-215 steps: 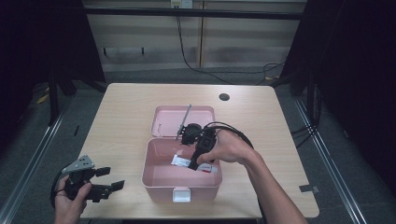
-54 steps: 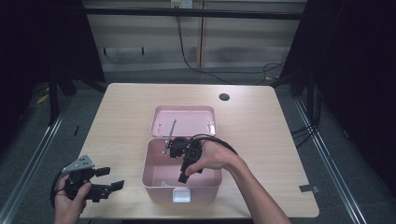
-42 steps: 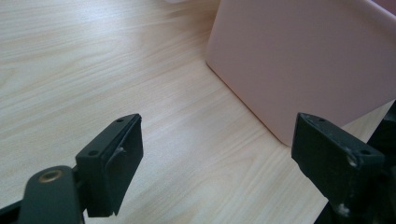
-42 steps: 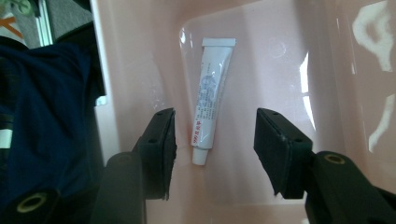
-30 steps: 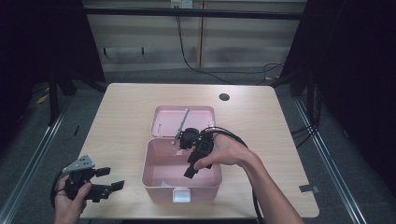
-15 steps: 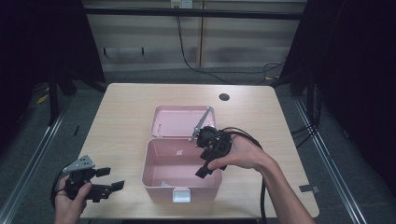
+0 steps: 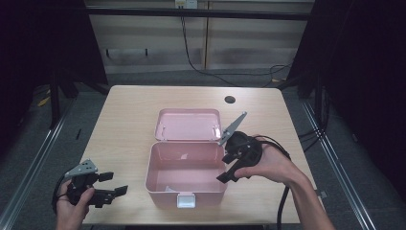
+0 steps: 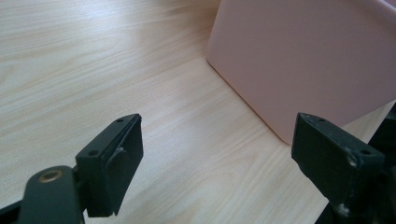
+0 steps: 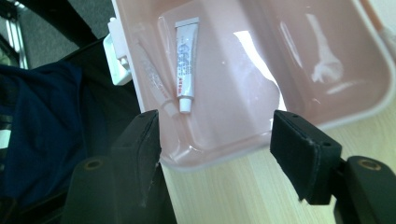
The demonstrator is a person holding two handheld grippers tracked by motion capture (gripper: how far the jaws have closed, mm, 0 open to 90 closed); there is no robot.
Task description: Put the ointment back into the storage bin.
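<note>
A pink box (image 7: 184,165) stands open mid-table, its lid (image 7: 189,124) lying flat behind it. On the box floor, against the front wall, lies a small white tube (image 9: 185,65), (image 7: 166,189). My right gripper (image 7: 229,166) hovers at the box's right rim and looks into the box (image 9: 327,88). Its jaws have just been opening and now stand wide, with nothing between them (image 9: 215,135). My left gripper (image 7: 114,183) rests near the table's front left corner, open and empty (image 8: 217,144), aimed at the box's outer wall (image 8: 303,60).
A white latch (image 7: 186,200) juts from the box's front. A round hole (image 7: 230,99) sits in the far part of the wooden table (image 7: 124,124). A black cable (image 7: 282,201) trails from the right gripper. Dark floor surrounds the table.
My right gripper has drawn out of the box and moved right, to its right rim, with its jaws spreading. The tube stays in the box. The left gripper has not moved.
</note>
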